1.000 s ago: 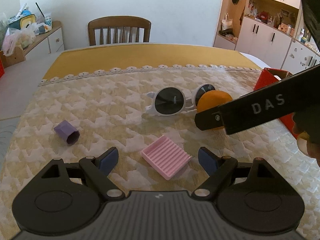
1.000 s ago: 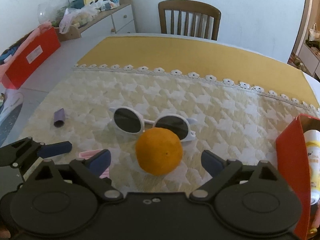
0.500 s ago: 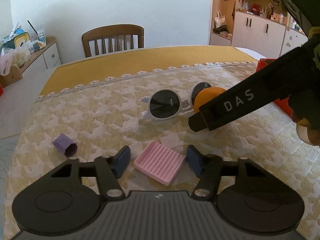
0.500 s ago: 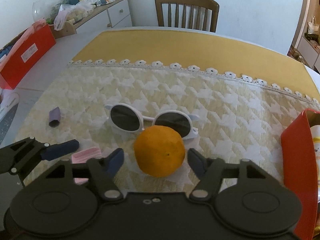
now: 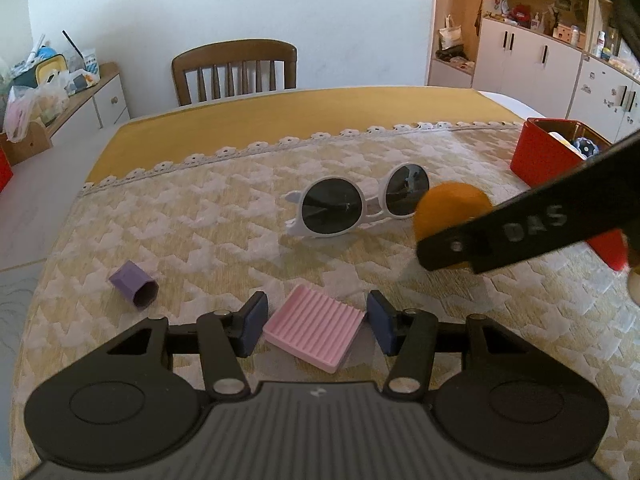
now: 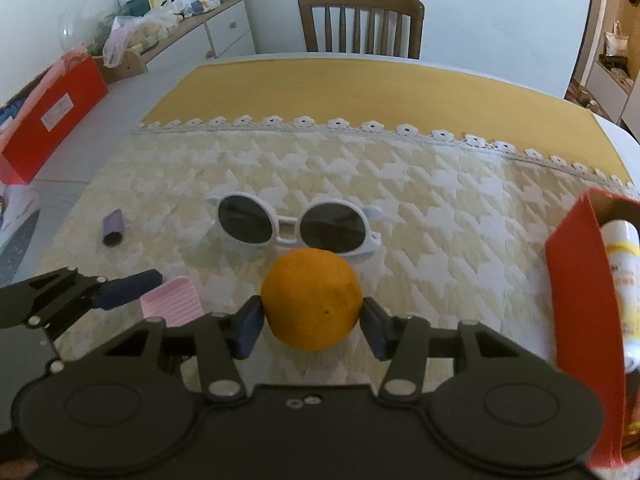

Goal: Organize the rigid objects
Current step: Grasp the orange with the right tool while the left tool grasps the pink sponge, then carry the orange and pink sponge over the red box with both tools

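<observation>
Left gripper (image 5: pixel 316 322) had just closed on ribbed pink plastic tray (image 5: pixel 314 332); right gripper (image 6: pixel 312 322) on round orange fruit (image 6: pixel 312 300). Beyond: white round-lensed sunglasses (image 6: pixel 296 226), patterned cream tablecloth (image 5: pixel 200 216).

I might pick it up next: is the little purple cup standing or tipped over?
Tipped over. The purple cup lies on its side on the tablecloth, its dark open mouth facing sideways.

The black plastic left gripper (image 5: pixel 314 322) has dark blue rectangular pads (image 5: pixel 252 322), silver pivot screws and round side discs. The matching black right gripper (image 6: pixel 312 326) bears white "DAS" lettering.
</observation>
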